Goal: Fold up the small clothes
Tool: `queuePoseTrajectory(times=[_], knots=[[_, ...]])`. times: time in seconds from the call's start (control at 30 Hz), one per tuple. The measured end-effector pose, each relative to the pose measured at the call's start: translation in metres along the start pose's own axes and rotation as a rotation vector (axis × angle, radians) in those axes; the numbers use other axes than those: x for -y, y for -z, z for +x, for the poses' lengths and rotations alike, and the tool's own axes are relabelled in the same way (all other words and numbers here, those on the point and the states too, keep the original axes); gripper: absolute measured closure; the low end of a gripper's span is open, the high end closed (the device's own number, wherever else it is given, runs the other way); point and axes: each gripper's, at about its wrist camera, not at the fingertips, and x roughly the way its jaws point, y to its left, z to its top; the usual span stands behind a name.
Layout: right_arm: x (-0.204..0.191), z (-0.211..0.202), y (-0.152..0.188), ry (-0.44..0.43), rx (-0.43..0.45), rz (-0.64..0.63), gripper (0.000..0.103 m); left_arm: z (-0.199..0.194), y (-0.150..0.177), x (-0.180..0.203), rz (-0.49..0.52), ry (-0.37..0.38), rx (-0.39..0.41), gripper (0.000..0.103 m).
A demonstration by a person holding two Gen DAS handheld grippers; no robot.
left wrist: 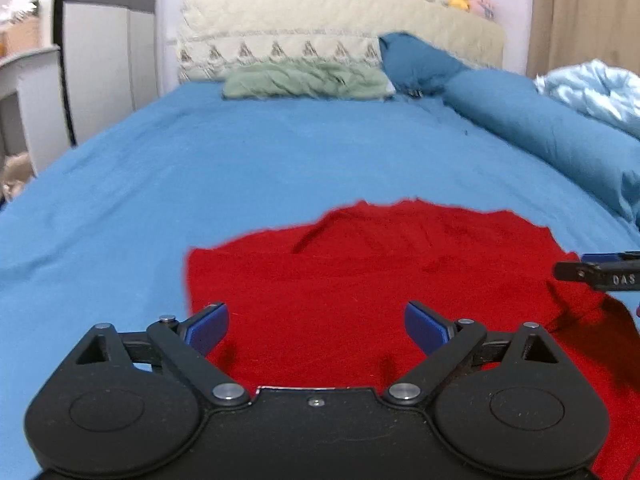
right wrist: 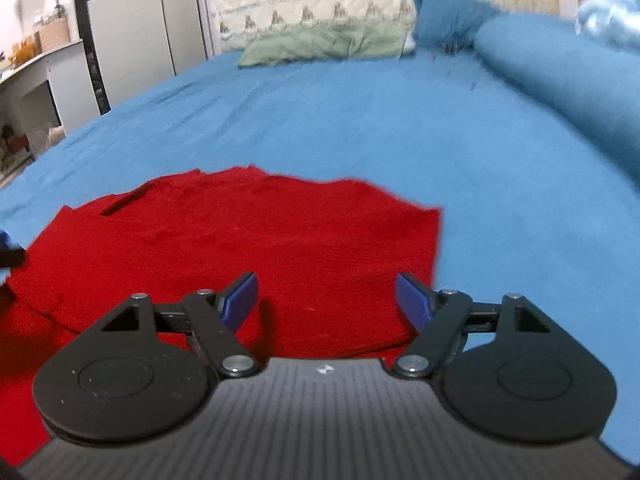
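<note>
Tools [left wrist: 316, 326] [right wrist: 326, 298] gape wide, empty, above red garment [left wrist: 360, 280].

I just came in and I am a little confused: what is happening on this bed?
A person holds two grippers over a red garment lying on the blue bedsheet. The left gripper and the right gripper are both open above the cloth, with nothing between their fingers. The garment lies mostly flat, with a few wrinkles.
</note>
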Motion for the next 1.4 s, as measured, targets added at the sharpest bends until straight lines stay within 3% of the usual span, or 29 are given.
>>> queuePoseTrajectory(times=[0.07,0.13,0.23,0.37,0.5,0.57,0.67,0.8,0.93,1.2,1.4], knots=[[0.005,0.014,0.004,0.000,-0.051,0.041,0.012,0.017,0.010,-0.001,0.002,0.011,-0.043,0.006],[0.010,0.016,0.012,-0.006,-0.047,0.034,0.011,0.029,0.023,-0.005,0.006,-0.014,-0.096,0.007],[0.000,0.011,0.012,0.016,-0.049,-0.048,0.011,0.023,0.039,-0.012,0.023,-0.007,-0.067,0.006],[-0.007,0.010,-0.003,-0.066,0.011,-0.017,0.009,0.017,0.047,-0.015,0.019,-0.008,-0.057,0.006],[-0.002,0.051,-0.015,0.019,-0.071,-0.017,0.008,0.016,0.052,-0.014,0.030,-0.004,-0.050,0.006],[0.006,0.065,-0.017,0.058,-0.058,-0.004,0.005,0.016,0.051,-0.014,0.029,0.001,-0.049,0.006],[0.014,0.072,-0.022,0.114,-0.049,0.064,0.000,0.017,0.050,-0.012,0.027,-0.001,-0.045,0.006],[0.011,0.058,-0.026,0.132,-0.053,0.061,0.000,0.009,0.042,-0.004,0.051,-0.046,-0.067,0.006],[0.015,0.002,-0.034,0.047,0.037,0.074,0.000,-0.030,0.029,0.005,0.078,-0.091,-0.030,0.006],[0.024,-0.170,-0.041,-0.049,0.163,0.018,0.000,-0.172,-0.001,0.020,0.073,-0.103,0.052,0.000],[0.012,-0.305,-0.026,-0.083,0.176,-0.002,0.000,-0.269,0.001,0.031,0.032,-0.102,0.091,0.000]])
